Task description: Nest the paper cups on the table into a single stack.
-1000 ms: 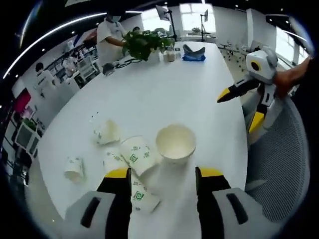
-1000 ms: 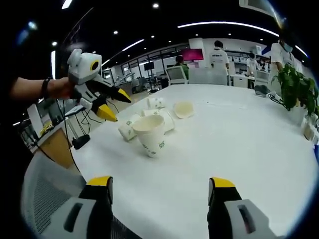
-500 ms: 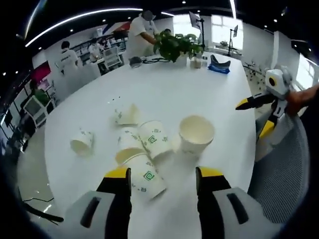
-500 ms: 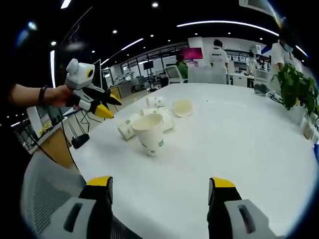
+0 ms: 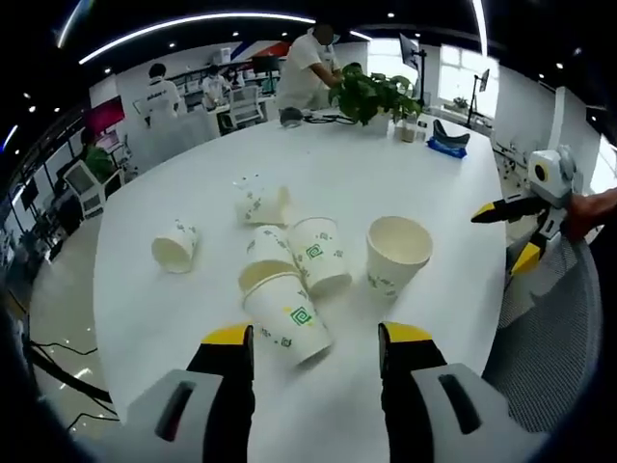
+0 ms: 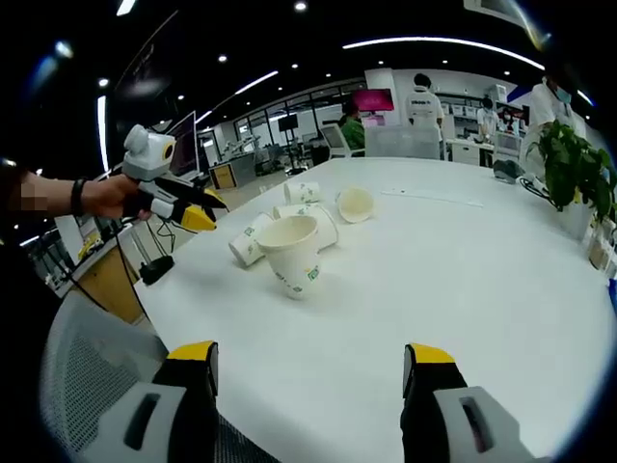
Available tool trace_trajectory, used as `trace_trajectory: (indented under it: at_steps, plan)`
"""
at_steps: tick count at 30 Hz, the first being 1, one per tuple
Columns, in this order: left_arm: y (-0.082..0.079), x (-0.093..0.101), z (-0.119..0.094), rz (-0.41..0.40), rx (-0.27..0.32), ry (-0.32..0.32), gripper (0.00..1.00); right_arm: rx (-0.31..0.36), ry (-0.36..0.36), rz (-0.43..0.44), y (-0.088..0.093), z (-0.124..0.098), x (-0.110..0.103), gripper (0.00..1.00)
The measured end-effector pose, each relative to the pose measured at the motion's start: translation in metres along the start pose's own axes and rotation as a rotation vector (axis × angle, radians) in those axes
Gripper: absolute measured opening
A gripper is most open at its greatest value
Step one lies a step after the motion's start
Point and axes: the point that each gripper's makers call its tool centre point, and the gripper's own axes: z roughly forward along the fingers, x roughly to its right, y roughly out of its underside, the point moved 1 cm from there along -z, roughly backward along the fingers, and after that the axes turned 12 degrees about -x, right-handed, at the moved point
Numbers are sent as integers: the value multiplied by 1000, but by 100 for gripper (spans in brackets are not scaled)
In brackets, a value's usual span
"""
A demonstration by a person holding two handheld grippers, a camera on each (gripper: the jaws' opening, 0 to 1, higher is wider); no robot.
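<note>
A broad white table (image 5: pixel 337 183) with a smooth top carries six white paper cups with green printed logos, none readable. One cup stands upright (image 5: pixel 396 254) at the right; three cups lie together on their sides (image 5: pixel 289 280) beside it; two more (image 5: pixel 175 247) lie farther left. The left gripper (image 5: pixel 313 342) and right gripper (image 6: pixel 308 362) hover with jaws apart, empty. A leafy plant (image 5: pixel 371 94) sits at the far edge.

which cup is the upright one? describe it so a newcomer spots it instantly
On the white table, find the cluster of paper cups ahead of the left gripper. The upright cup stands at the cluster's right end, toward the right gripper. It alone stands with its mouth up; the others lie on their sides.
</note>
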Motion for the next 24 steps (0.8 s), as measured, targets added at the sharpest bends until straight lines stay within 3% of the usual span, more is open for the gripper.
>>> trace_trajectory:
  at_steps: [10, 17, 24]
  plan:
    - [1, -30, 3, -25, 0, -41, 49, -8, 0, 4, 1, 1, -1, 79]
    - [-9, -70, 9, -39, 2, -102, 47, -17, 3, 9, 4, 2, 1, 79]
    - [-31, -123, 22, -52, 7, -155, 47, -39, 2, 15, 7, 4, 1, 79]
